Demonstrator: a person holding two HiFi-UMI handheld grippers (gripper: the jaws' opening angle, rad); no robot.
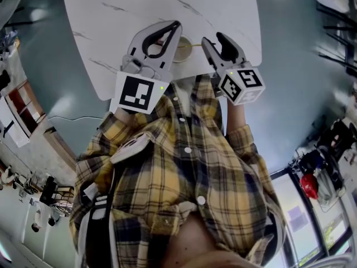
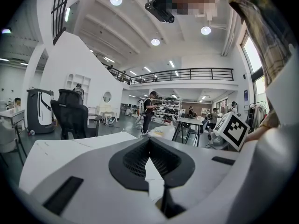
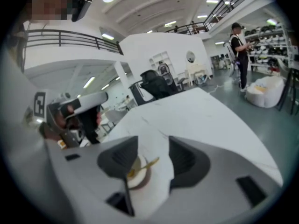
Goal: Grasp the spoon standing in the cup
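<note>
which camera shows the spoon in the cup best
The right gripper view: the gold spoon leans from the cup between the jaws of the open right claw. The head view shows only a thin handle beside the cup; the left gripper view shows no spoon.

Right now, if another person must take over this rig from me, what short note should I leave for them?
Left hand-held gripper: shut and empty, held beside the cup.
Right hand-held gripper: open, holding nothing, pointed at the cup.
Things: the cup stands on the white table, between the two grippers in the head view. The gold-coloured spoon leans in it, untouched.
Done: the right gripper is lined up, with the cup and spoon showing between its jaws.
Left: bring the right gripper forward and close it on the spoon handle.
</note>
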